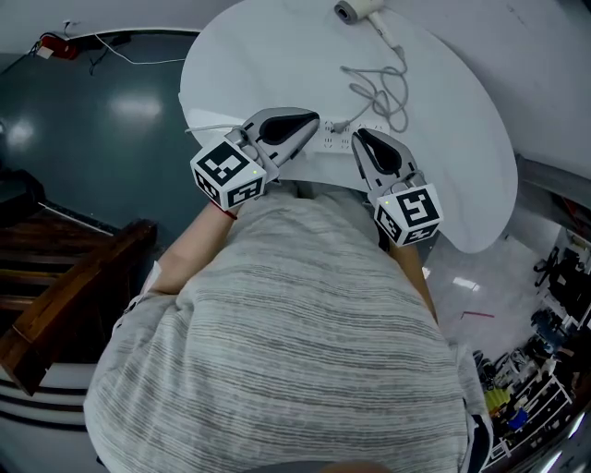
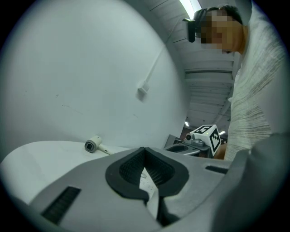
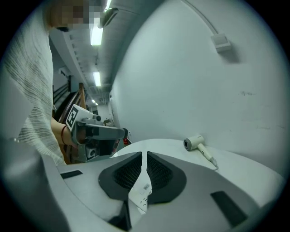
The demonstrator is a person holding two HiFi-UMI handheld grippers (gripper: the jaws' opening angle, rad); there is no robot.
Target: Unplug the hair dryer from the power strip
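Note:
A white hair dryer (image 1: 355, 11) lies at the far side of the round white table (image 1: 249, 55). Its cord (image 1: 388, 92) runs in loops towards me to the white power strip (image 1: 334, 140) at the near edge. My left gripper (image 1: 312, 120) is shut and empty, just left of the strip. On the strip's right end my right gripper (image 1: 360, 137) is shut too, holding nothing. In the left gripper view the dryer (image 2: 93, 144) lies far beyond the shut gripper (image 2: 145, 149). The right gripper view has the dryer (image 3: 194, 142) beyond its gripper (image 3: 145, 154), with the strip (image 3: 142, 192) below the pads.
A dark floor (image 1: 92, 139) and wooden furniture (image 1: 65, 286) lie to the left. Shelves with tools (image 1: 545, 369) stand at the lower right. A white wall with a cable box (image 3: 222, 41) rises behind the table. My torso fills the lower head view.

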